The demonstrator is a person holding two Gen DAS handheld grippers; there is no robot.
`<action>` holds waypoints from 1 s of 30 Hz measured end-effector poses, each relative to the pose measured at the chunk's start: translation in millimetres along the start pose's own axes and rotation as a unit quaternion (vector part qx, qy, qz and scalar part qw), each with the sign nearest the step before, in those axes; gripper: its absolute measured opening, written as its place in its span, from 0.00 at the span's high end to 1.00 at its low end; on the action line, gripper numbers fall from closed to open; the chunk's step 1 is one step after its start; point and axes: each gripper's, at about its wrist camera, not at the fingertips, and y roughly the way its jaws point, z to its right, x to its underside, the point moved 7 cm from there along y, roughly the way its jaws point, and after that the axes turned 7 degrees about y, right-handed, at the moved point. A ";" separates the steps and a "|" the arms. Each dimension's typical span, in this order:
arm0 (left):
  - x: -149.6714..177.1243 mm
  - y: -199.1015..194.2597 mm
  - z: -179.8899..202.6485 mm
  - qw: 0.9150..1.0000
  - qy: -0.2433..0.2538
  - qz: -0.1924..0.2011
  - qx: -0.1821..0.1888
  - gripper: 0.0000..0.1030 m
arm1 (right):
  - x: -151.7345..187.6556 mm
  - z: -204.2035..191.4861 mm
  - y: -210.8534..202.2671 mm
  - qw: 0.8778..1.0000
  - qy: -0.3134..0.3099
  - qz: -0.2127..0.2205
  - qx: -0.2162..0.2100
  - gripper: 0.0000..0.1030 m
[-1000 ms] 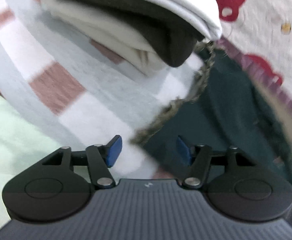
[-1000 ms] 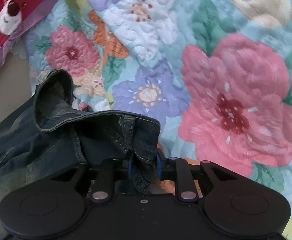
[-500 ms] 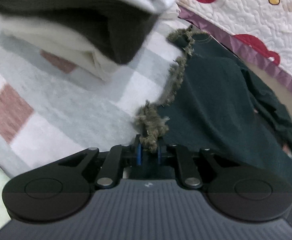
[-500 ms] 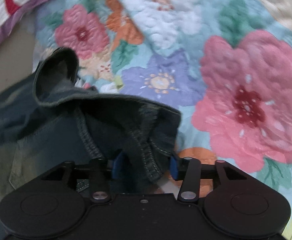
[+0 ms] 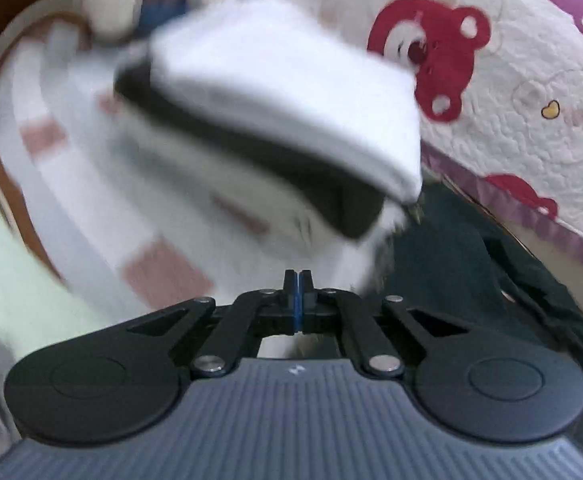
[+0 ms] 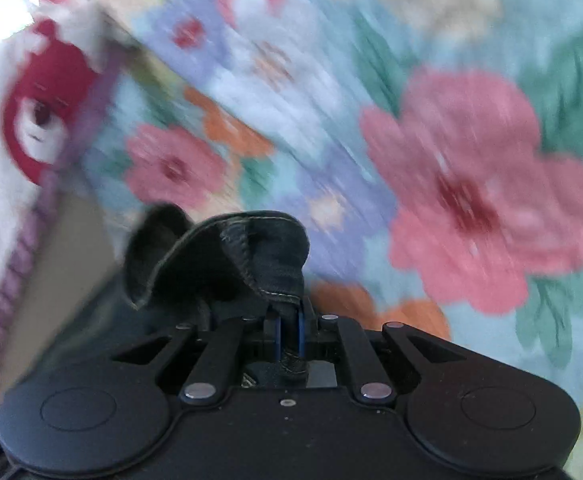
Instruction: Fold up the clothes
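Left wrist view – one folded stack, three garments, blurred.

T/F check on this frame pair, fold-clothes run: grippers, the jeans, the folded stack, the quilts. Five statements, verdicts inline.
1. The right gripper has dark denim jeans between its pads. True; its jaws are closing on the hem.
2. The left gripper is wide open. False: its blue pads meet, and nothing shows between them.
3. A folded stack with a white piece on top lies ahead of the left gripper. True.
4. The quilt behind the jeans is plain grey. False: it is floral, with big pink flowers.
5. A red bear print shows on the white quilt in the left wrist view. True.
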 end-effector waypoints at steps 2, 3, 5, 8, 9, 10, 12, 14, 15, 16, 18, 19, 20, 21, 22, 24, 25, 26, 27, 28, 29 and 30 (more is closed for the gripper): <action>8.4 8.9 8.0 1.000 -0.002 -0.017 0.020 0.97 | 4.4 -0.6 4.9 1.000 -0.009 -0.003 0.009 0.89; 12.2 13.0 11.9 0.999 -0.006 -0.026 0.031 0.93 | 6.2 -1.7 6.5 1.000 -0.015 -0.004 0.012 0.88; 18.6 21.3 20.7 0.998 -0.011 -0.043 0.053 0.75 | 8.2 -3.9 9.1 1.000 -0.024 -0.004 0.016 0.86; 30.6 36.6 31.1 0.997 0.027 -0.070 0.019 0.35 | 5.7 -4.3 10.7 1.000 -0.021 -0.006 0.018 0.86; 33.9 41.8 34.5 0.996 0.043 -0.080 0.004 0.35 | 5.9 -3.3 10.6 1.000 -0.020 -0.007 0.018 0.86; 37.0 47.0 36.6 0.994 0.057 -0.091 -0.005 0.35 | 6.2 -2.9 10.8 1.000 -0.021 -0.008 0.018 0.85; 43.0 56.7 37.8 0.991 0.073 -0.115 -0.015 0.35 | 8.4 -2.9 9.0 0.999 -0.028 -0.010 0.019 0.85; 48.4 63.0 38.0 0.989 0.076 -0.128 -0.015 0.32 | 8.9 -4.6 8.3 0.999 -0.038 -0.013 0.021 0.85; 49.4 64.3 39.7 0.989 0.080 -0.125 -0.015 0.27 | 8.6 -5.7 8.0 0.999 -0.044 -0.015 0.020 0.85; 50.5 65.6 41.9 0.988 0.089 -0.126 -0.015 0.25 | 8.2 -6.9 7.6 0.998 -0.049 -0.017 0.020 0.85; 52.3 67.5 48.2 0.985 0.116 -0.129 -0.016 0.27 | 7.9 -8.1 8.4 0.998 -0.059 -0.022 0.021 0.85; 52.8 67.7 52.6 0.982 0.137 -0.127 -0.018 0.41 | 8.0 -8.4 9.0 0.998 -0.062 -0.024 0.022 0.84; 53.3 67.9 56.9 0.980 0.157 -0.124 -0.019 0.56 | 8.4 -8.4 9.7 0.997 -0.063 -0.027 0.022 0.83; 53.0 68.4 60.5 0.978 0.169 -0.120 -0.015 0.92 | 9.0 -8.1 10.5 0.997 -0.063 -0.031 0.023 0.80; 51.8 69.0 61.9 0.980 0.164 -0.115 -0.005 0.90 | 10.3 -7.8 11.4 0.997 -0.062 -0.034 0.022 0.75; 49.2 69.7 63.3 0.983 0.150 -0.105 0.012 0.90 | 13.8 -7.3 13.5 0.997 -0.059 -0.040 0.020 0.68; 48.5 69.5 64.7 0.983 0.155 -0.100 0.010 0.90 | 15.9 -7.1 14.9 0.997 -0.060 -0.043 0.023 0.67; 48.5 69.7 66.4 0.982 0.164 -0.096 0.009 0.90 | 18.1 -7.1 16.3 0.997 -0.061 -0.047 0.026 0.66; 49.4 70.5 68.2 0.981 0.168 -0.096 0.010 0.89 | 19.9 -7.2 17.8 0.996 -0.063 -0.051 0.029 0.64; 49.2 72.3 68.3 0.982 0.162 -0.097 0.017 0.87 | 21.3 -7.5 19.2 0.996 -0.066 -0.054 0.032 0.62; 48.1 74.7 67.4 0.983 0.153 -0.098 0.026 0.86 | 21.9 -7.3 20.2 0.996 -0.068 -0.056 0.035 0.62; 47.4 78.0 65.9 0.984 0.141 -0.100 0.031 0.77 | 22.0 -6.9 21.1 0.995 -0.068 -0.057 0.037 0.60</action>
